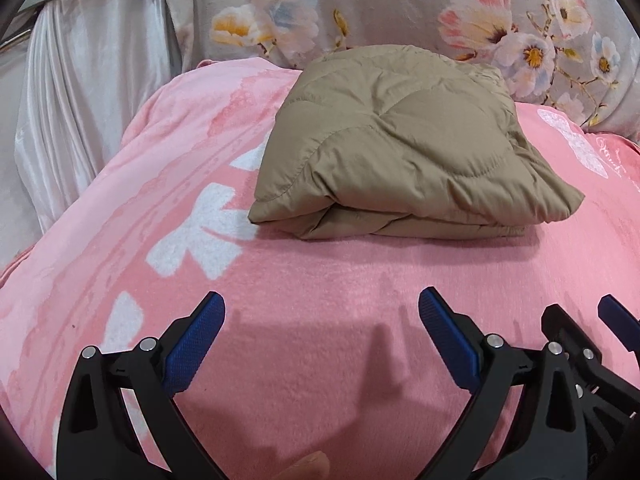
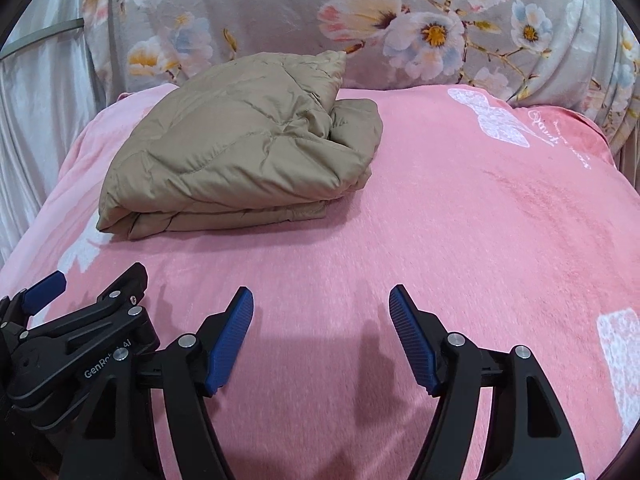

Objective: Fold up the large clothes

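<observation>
Your left tool (image 1: 322, 312) hangs low over the pink blanket (image 1: 320, 280) with its blue-padded fingers (image 1: 200, 336) spread wide and nothing between them; your right tool (image 2: 322, 306) sits just beside it at about the same height, its fingers (image 2: 232, 340) also parted wide and empty. Each camera catches the neighbouring tool at its edge: the right one shows at the lower right of the left view, and the left one at the lower left of the right view, so the two are close side by side. The task's thing, a tan quilted jacket (image 1: 404, 148), lies folded into a thick, puffy bundle on the blanket, well ahead of both tools and apart from them. From your left tool it sits nearly straight ahead; from your right tool the jacket (image 2: 240, 148) lies ahead and to the left. Its stacked layers show along the near edge, and one corner pokes up at the far side in the right view. Behind it a grey floral fabric (image 1: 400, 8) rises like a backdrop, touching the blanket's far edge, and a white satin curtain (image 1: 80, 100) hangs at the left. White flower shapes (image 1: 200, 236) are printed on the blanket near the jacket's left side.
</observation>
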The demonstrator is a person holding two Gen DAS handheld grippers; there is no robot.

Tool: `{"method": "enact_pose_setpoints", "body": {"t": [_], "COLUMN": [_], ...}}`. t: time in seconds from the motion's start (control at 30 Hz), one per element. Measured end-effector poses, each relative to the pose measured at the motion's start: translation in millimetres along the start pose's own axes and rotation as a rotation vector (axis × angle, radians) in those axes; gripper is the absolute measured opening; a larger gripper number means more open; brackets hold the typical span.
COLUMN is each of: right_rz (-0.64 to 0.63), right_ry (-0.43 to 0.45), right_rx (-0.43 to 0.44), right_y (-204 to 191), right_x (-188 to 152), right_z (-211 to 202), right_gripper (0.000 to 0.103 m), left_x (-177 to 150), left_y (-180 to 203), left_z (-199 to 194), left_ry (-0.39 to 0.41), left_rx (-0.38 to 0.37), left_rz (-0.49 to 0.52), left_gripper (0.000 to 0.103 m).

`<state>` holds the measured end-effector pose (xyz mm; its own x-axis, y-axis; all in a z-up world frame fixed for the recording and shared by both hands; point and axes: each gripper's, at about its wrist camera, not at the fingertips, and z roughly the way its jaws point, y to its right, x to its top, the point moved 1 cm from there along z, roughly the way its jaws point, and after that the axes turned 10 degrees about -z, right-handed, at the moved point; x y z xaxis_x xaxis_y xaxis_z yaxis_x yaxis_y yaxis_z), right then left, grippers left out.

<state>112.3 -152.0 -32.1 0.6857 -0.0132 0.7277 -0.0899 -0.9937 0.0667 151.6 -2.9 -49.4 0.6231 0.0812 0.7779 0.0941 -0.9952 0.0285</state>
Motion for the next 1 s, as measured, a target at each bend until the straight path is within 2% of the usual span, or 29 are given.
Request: {"method": "enact_pose_setpoints", "body": {"t": [0.33, 1.0], "right_rz": [-0.030, -0.024], "right_ry": [0.011, -0.005], "right_rx": [-0.012, -0.002], "right_y": [-3, 1], "right_x": [-14, -15], "right_z": [-17, -14], "right_gripper": [0.069, 0.069], "left_x": [-10, -11], "left_y": [-3, -5], "left_z": [-13, -20], "left_ry": [0.019, 0.032], "left_rx": [0.022, 0.036], "left_rz": [0.014, 0.006], "left_gripper": [0.095, 0.095]}}
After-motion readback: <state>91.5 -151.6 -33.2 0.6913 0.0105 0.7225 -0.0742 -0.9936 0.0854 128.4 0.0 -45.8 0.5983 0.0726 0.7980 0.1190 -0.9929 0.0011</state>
